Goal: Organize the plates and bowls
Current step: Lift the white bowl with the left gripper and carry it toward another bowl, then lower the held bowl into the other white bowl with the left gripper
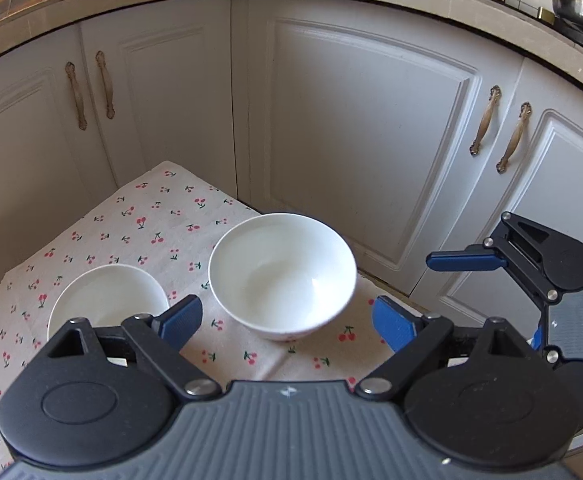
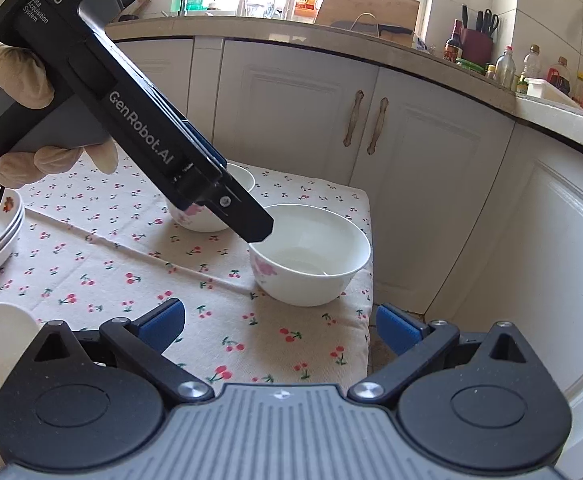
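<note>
Left wrist view: the left tool (image 1: pixel 287 322) stands open and empty above a white bowl (image 1: pixel 282 276) near the cherry-print tabletop (image 1: pixel 131 220) edge (a second bowl (image 1: pixel 107 298) beside it). The right tool (image 2: pixel 279 326) is open, holding nothing.

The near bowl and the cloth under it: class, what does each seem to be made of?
Near bowl: probably glazed ceramic; glossy white, pink flower print on its side.
Cloth: likely woven cotton; matte, creased, cherry print.
</note>
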`<state>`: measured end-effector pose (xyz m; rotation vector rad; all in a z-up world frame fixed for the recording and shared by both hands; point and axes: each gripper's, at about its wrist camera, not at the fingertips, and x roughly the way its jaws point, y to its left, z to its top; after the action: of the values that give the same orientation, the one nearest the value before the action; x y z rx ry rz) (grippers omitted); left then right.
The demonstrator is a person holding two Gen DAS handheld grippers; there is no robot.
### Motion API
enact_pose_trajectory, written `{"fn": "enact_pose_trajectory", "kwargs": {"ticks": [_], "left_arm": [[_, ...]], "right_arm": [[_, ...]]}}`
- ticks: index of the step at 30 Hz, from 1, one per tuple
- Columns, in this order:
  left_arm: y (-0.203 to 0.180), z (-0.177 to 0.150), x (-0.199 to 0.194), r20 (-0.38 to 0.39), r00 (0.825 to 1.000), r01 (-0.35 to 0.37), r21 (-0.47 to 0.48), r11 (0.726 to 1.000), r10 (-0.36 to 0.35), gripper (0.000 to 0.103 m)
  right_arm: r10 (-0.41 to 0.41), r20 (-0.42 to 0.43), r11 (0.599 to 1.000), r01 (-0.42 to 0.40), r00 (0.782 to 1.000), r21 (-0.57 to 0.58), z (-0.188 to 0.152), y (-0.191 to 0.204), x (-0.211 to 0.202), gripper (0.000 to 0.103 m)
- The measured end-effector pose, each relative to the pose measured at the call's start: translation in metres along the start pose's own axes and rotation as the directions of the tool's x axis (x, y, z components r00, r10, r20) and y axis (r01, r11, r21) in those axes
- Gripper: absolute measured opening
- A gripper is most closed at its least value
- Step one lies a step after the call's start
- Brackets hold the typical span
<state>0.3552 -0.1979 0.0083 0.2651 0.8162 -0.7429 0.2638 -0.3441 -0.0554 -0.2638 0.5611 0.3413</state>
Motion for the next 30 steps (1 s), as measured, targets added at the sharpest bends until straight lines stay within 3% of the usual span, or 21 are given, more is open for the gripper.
{"fn": "enact_pose_trajectory", "kwargs": {"ticks": [10,30], "left_arm": [[0.016,0.012,0.042,-0.044,0.999,0.012,0.009,1.000,-0.012,0.092],[0.029,0.018,0.079,-0.071,0.996,0.054,0.028,0.998,-0.052,0.085]], "right_arm": [[0.022,-0.018,1.000,-0.022,1.000,0.013,0.000,-0.022,0.046,0.103],[0.048,-0.006,0.999,-0.049,0.999,-0.019,0.014,-0.024,0.076,0.092]]}}
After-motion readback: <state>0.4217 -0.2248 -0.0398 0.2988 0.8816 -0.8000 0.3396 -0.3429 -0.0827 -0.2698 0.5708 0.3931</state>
